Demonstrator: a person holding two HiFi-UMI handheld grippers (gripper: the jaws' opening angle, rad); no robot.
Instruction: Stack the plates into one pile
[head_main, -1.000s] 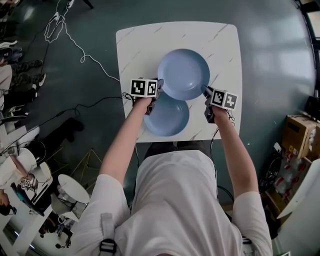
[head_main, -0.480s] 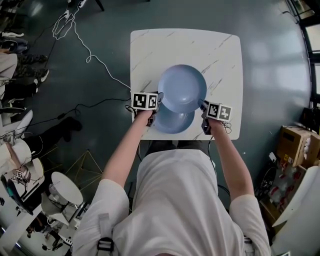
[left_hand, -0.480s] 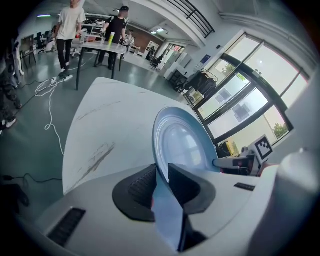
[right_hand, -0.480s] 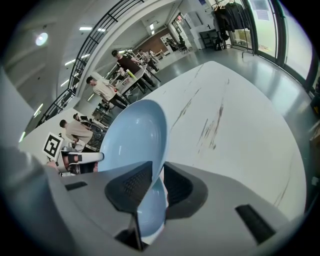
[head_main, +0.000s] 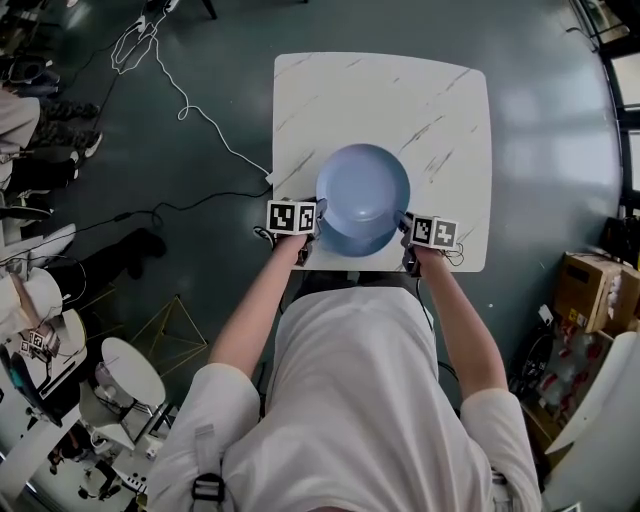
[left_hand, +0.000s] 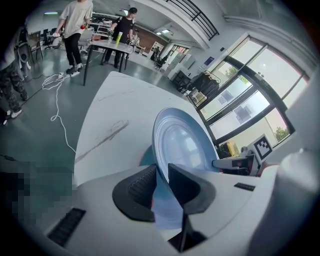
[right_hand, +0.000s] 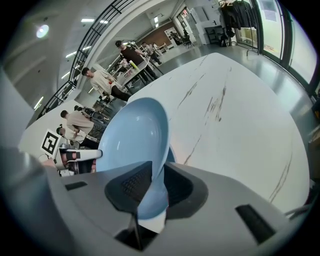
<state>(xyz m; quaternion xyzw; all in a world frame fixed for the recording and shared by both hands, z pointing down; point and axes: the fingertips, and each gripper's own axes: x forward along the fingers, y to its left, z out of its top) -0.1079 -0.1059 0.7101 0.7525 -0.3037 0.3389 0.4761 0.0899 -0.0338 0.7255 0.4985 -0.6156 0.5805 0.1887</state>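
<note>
Both grippers hold one pale blue plate (head_main: 362, 195) above the white marble table (head_main: 380, 90). My left gripper (head_main: 318, 216) is shut on its left rim. On the right rim sits my right gripper (head_main: 405, 223), whose jaws are opening with the rim still between the pads. A second blue plate (head_main: 352, 247) lies under it near the table's front edge and shows only as a sliver. In the left gripper view the held plate (left_hand: 182, 145) runs edge-on between the jaws (left_hand: 161, 182). The right gripper view shows that rim (right_hand: 132, 135) between its jaws (right_hand: 155, 182).
Cables (head_main: 180, 100) trail over the dark floor left of the table. Cardboard boxes (head_main: 590, 280) stand at the right. Small round tables (head_main: 130, 375) are at the lower left. People (left_hand: 75, 25) stand by a far table.
Both grippers have carried the held plate toward the table's front edge. It now covers nearly all of the lower plate, which showed half before.
</note>
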